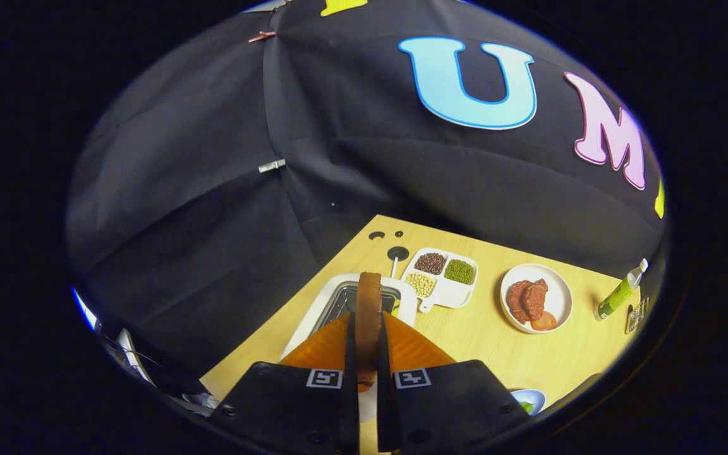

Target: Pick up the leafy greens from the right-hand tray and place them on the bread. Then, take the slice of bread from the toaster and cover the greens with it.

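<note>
Above the wooden table (pixel 497 354) in the lower half of the frame, my claw (pixel 367 363) is clenched on a slice of bread (pixel 368 309), held upright on its edge, both fingers (pixel 350 354) pressing its flat faces so its brown crust points ahead toward the toaster (pixel 323 303), the white box with a metal slot at lower centre. The worry, as I judge it, is the thin edge-on grip: a quick swing or tilt could let the slice pivot or slide out, and squeezing harder could crush it. I carry the claw high and pitched down over the toaster. To the right of centre sits a white divided dish (pixel 446 294) of beans, further right a white plate (pixel 563 297) of meat, a green bottle (pixel 620 294) at the right edge. A bowl (pixel 531 399) with something green peeks at bottom right; whether those are the leafy greens I cannot tell.
</note>
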{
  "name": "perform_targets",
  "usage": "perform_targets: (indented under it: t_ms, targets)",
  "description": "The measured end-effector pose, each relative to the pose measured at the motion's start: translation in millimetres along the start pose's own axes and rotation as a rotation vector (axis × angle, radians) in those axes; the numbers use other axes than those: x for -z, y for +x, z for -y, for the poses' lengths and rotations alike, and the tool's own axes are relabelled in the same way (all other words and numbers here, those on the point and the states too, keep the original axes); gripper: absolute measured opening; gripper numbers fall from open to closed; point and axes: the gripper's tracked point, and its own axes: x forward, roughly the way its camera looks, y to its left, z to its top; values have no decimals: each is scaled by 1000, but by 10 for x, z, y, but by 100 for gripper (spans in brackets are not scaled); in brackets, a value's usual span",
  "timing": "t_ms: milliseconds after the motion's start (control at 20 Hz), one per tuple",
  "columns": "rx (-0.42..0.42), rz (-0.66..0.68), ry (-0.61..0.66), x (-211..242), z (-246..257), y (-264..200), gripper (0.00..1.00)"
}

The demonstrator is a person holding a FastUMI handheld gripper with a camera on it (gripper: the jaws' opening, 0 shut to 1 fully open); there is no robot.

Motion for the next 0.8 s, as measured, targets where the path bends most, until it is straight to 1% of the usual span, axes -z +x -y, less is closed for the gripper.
perform_targets:
  t_ms: [100,200,400,550,800]
  targets:
    - [-17,52,17,-182,63,-231,15]
    - [-13,103,14,-328,209,-495,15]
    - [-1,138,41,-346,561,-959,15]
    - [50,127,60,-173,966,-1294,15]
    - [182,114,128,326,1647,-1713,15]
